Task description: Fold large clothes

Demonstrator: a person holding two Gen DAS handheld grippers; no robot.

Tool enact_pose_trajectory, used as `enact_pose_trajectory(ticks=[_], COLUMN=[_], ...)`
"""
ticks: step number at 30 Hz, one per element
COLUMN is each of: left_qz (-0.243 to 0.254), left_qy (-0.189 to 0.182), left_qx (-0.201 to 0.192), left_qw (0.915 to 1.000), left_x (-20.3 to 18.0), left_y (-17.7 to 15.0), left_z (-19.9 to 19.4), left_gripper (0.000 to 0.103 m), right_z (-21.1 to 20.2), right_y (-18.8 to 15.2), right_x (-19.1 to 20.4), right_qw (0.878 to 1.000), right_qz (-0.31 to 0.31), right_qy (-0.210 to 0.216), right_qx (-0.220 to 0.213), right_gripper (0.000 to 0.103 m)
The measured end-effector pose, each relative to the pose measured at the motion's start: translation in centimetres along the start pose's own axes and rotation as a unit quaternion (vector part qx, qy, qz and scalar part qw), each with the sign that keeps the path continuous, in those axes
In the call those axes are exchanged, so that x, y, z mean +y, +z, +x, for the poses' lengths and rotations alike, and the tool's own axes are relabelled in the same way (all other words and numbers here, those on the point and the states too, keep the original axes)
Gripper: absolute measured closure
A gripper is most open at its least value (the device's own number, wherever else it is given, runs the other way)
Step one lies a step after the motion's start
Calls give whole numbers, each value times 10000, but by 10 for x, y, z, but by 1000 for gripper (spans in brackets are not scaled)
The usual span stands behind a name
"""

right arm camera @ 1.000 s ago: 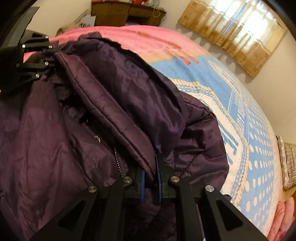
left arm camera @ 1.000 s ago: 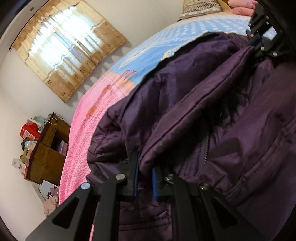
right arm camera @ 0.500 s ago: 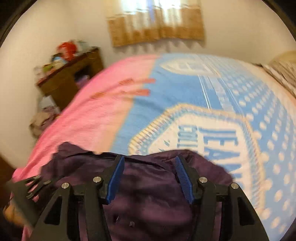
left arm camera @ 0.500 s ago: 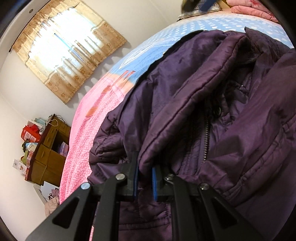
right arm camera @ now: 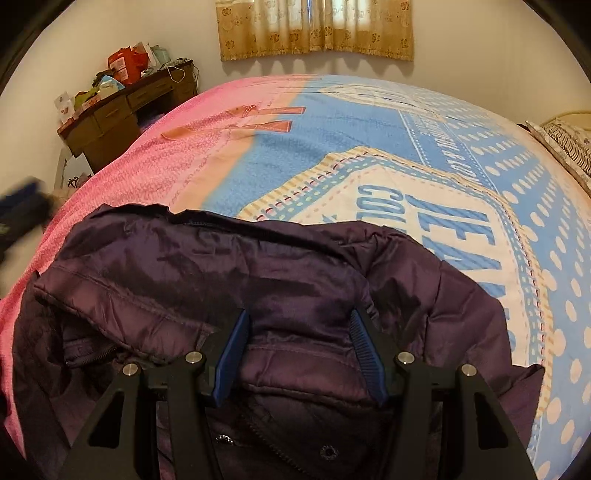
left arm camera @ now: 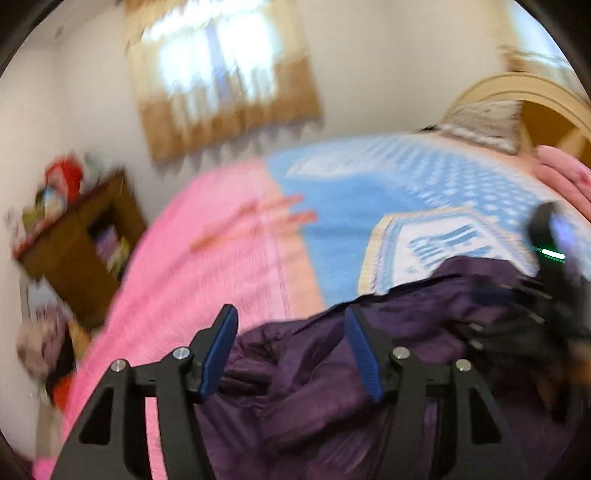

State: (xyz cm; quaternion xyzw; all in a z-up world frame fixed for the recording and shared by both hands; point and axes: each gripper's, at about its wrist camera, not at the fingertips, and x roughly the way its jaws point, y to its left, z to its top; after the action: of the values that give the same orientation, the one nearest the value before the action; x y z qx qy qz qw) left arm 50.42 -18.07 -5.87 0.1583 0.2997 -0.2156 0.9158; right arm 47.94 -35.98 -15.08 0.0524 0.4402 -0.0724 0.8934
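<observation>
Lying crumpled on the bed (right arm camera: 369, 155), the purple jacket (right arm camera: 229, 273) is being shown just below both tools. The left tool (left arm camera: 291, 350) has just been opening and is gripping nothing; the right tool (right arm camera: 299, 354) is likewise being held apart, empty, directly over the folded edge.

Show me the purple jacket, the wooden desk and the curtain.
purple jacket (right arm camera: 295, 273): right wrist view, folded upper panel.
wooden desk (right arm camera: 110, 122): right wrist view, drawer front.
curtain (right arm camera: 314, 33): right wrist view, lower middle.
</observation>
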Motion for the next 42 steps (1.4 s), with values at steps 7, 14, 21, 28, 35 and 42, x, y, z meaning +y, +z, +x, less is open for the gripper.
enact_pose_trajectory(ticks=[7,14,21,28,35,42], left_qz=[213,280,93,-87,19,-3], left_qy=[136,236,213,169,311,337], left_qx=[1267,1116,989,1200,1280,1299], left_qw=[9916,9931,9948,9926,9913,9910], left_x=[-18,-24,-15,-11,-15,-15], left_y=[-39,-44,-48,-51,-51,-51], left_z=[81,81,73,83,88,90], left_gripper=[40,38,31,24,21,19], right_z=[0,-33,17,21,24,27], right_y=[-5,24,2,-7,-8,-7], right_x=[1,4,15,21,24,26], right_qw=[10000,9966,9997,9984,9976,9969], right_qz=[-41,207,-208,-435,-503,-558], right_qy=[13,171,-89,-370,-465,-547], right_qx=[-47,-778,94,49,69,70], right_gripper=[45,45,45,44,44,44])
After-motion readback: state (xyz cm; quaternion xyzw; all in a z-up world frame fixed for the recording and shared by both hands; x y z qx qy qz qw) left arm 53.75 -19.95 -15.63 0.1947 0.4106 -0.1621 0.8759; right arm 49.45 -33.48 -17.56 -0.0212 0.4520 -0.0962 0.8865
